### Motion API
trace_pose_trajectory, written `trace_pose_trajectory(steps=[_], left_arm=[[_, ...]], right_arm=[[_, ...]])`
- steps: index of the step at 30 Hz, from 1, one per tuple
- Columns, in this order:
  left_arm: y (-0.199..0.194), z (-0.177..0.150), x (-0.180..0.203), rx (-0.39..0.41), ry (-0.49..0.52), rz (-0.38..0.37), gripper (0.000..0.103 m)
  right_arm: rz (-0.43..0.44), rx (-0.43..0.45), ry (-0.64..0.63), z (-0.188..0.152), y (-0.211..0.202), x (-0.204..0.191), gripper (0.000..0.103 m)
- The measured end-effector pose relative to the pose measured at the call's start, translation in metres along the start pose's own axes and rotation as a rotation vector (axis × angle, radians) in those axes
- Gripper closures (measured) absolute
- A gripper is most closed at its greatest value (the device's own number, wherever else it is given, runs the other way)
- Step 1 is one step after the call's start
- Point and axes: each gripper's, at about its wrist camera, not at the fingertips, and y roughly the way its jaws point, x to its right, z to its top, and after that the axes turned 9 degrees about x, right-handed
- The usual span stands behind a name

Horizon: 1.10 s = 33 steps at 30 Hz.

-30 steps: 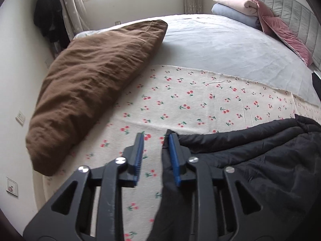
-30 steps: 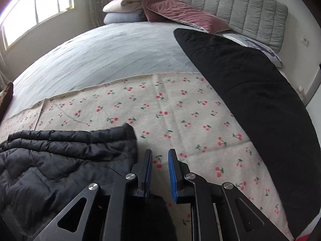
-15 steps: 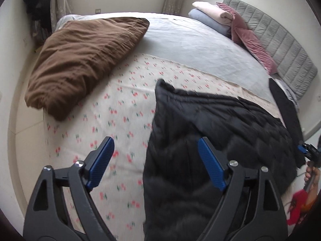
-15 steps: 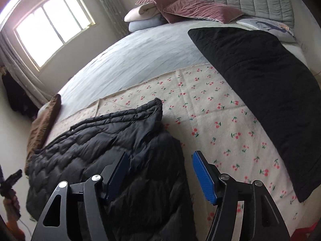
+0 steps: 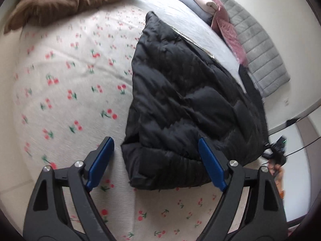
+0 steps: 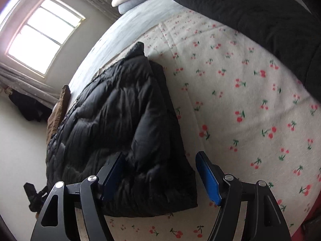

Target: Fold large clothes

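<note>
Left gripper (image 5: 154, 160) and right gripper (image 6: 160, 172): jaws wide, just opened, gripping nothing. Black quilted puffer jacket (image 5: 186, 104), folded into a glossy, puffy bundle, lies at twelve o'clock from both on the cream cherry-print blanket (image 5: 66, 84).

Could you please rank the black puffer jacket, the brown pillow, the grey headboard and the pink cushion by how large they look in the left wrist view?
1. black puffer jacket, nearest the camera.
2. brown pillow, partly cut off by the frame, and grey headboard: too alike to rank.
3. pink cushion.
</note>
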Motion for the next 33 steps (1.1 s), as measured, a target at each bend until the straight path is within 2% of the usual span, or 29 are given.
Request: trace_pose_trajectory(steps=[1,3,4,5,8,11,15,21,24,26,27,29,30,31,32,33], left_arm=[[0.002,-0.001,-0.003,0.007,-0.031,-0.027,0.026],[0.006,-0.002,-0.007,0.015,-0.097,-0.063,0.053],[0.007,-0.002,-0.009,0.013,-0.139,-0.097,0.071],[0.007,-0.002,-0.01,0.021,-0.176,-0.11,0.076],[-0.004,-0.004,0.004,0.064,-0.178,-0.08,0.083],[-0.028,-0.008,0.019,0.089,-0.154,-0.075,0.084],[-0.05,-0.02,0.031,0.054,-0.125,-0.053,0.084],[-0.069,-0.051,0.031,0.037,-0.043,0.008,0.079],[-0.073,-0.063,0.021,0.058,0.018,0.156,0.068],[-0.075,-0.063,0.013,0.076,0.025,0.254,0.047],[-0.079,-0.062,0.012,0.092,0.022,0.279,0.044],[-0.09,-0.059,0.018,0.144,0.032,0.331,0.04],[-0.096,-0.057,0.027,0.182,0.051,0.375,0.038],[-0.098,-0.055,0.037,0.211,0.069,0.407,0.032],[-0.1,-0.054,0.048,0.237,0.089,0.422,0.024],[-0.099,-0.054,0.058,0.253,0.106,0.417,0.022]], right_arm=[[0.015,0.018,0.011,-0.004,0.002,0.002,0.029],[0.059,0.048,0.051,-0.009,0.001,0.006,0.035],[0.088,0.041,0.072,-0.011,0.002,0.007,0.052],[0.125,0.033,0.099,-0.013,0.003,0.009,0.07],[0.155,0.05,0.142,-0.015,-0.009,0.008,0.084],[0.188,0.1,0.132,-0.017,-0.038,-0.001,0.087],[0.16,0.135,0.059,-0.034,-0.079,-0.009,0.087],[0.11,0.122,-0.041,-0.07,-0.105,-0.008,0.086],[0.007,0.125,-0.117,-0.079,-0.104,-0.006,0.076],[-0.077,0.141,-0.118,-0.081,-0.111,0.002,0.07],[-0.098,0.157,-0.103,-0.08,-0.113,0.002,0.065],[-0.158,0.223,-0.087,-0.077,-0.128,-0.003,0.048],[-0.179,0.256,-0.105,-0.074,-0.135,-0.009,0.046],[-0.194,0.282,-0.13,-0.073,-0.141,-0.016,0.043],[-0.209,0.309,-0.166,-0.073,-0.146,-0.029,0.04],[-0.217,0.327,-0.198,-0.075,-0.149,-0.041,0.038]])
